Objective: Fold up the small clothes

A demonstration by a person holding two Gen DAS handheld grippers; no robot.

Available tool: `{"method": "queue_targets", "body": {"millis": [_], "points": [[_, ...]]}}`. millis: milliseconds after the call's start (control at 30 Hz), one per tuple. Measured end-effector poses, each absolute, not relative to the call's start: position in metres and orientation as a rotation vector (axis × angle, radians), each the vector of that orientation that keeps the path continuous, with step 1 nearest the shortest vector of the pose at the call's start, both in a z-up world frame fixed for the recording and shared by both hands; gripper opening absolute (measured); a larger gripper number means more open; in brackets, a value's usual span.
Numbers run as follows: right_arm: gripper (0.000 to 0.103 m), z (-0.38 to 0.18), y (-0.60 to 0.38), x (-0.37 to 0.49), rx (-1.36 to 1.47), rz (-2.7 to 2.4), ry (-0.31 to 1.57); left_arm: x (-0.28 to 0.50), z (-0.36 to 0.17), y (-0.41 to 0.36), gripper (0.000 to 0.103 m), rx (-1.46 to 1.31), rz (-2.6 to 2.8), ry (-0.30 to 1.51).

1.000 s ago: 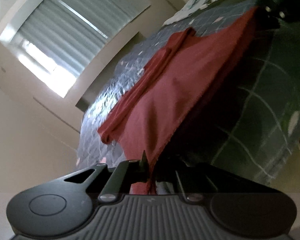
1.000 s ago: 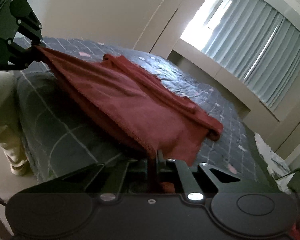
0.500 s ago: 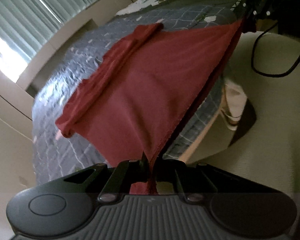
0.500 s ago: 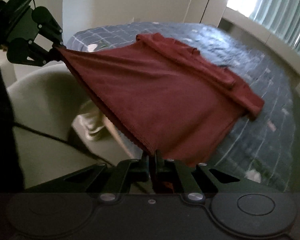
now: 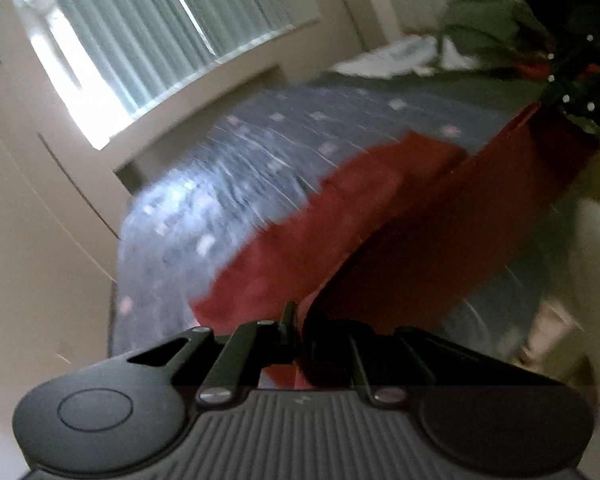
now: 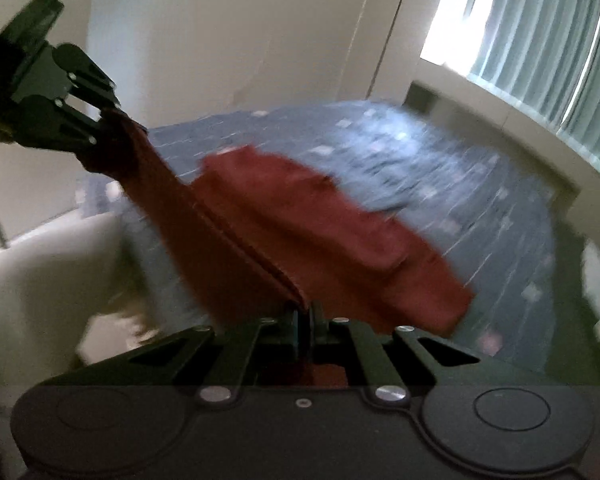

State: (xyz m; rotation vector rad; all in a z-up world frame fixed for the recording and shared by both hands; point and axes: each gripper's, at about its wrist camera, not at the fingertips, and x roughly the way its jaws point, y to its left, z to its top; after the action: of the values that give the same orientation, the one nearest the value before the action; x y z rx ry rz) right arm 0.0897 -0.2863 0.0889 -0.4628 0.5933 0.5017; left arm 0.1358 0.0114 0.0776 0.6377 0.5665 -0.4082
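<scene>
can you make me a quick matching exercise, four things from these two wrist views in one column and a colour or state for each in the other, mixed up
Things:
1. left gripper
2. red garment
3. bedspread
4. curtains

States:
A. blue-grey with small pale patches
B. shut on a corner of red fabric
C. pale, drawn across a bright window
D. stretched between both grippers, far part on the bed

Pairs: 1-B, 2-D, 3-A, 4-C

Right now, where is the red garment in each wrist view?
Left wrist: red garment runs from bottom centre up to the right gripper, upper right.
Right wrist: it runs from bottom centre up to the left gripper, upper left.
Shared landmark: curtained window.
</scene>
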Motion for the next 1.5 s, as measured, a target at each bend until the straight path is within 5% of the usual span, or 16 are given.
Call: {"method": "queue_targets", "body": {"millis": [267,700,1033,1100,1200,1267,1367,1500], "points": [[0.004,0.096,-0.288,0.211,-0.535,0.411,0.545,0.251,0.085,-0.021,0.010,0.746,-0.316,0.515],[0.005,0.009,-0.280,0.384,-0.485,0.431,0.702,0.420,-0.001,-0.018,0.010,0.688,-0.306,0.739],[0.006,-0.055,-0.285,0.441,-0.412,0.439,0.804,0.476,-0.050,0.002,0.039,0.580,-0.330,0.878],[0.013,-0.061,-0.287,0.444,-0.403,0.433,0.800,0.482,-0.052,0.012,0.052,0.545,-0.319,0.887],[0.038,-0.063,-0.292,0.447,-0.388,0.399,0.784,0.492,-0.050,0.027,0.071,0.486,-0.285,0.895],[0.066,-0.061,-0.298,0.450,-0.383,0.367,0.769,0.500,-0.047,0.040,0.081,0.421,-0.259,0.907],[0.094,-0.056,-0.314,0.456,-0.312,0.313,0.756,0.506,-0.042,0.058,0.096,0.301,-0.228,0.920],[0.102,-0.045,-0.341,0.457,-0.102,0.316,0.744,0.507,-0.039,0.078,0.100,0.159,-0.173,0.921]]}}
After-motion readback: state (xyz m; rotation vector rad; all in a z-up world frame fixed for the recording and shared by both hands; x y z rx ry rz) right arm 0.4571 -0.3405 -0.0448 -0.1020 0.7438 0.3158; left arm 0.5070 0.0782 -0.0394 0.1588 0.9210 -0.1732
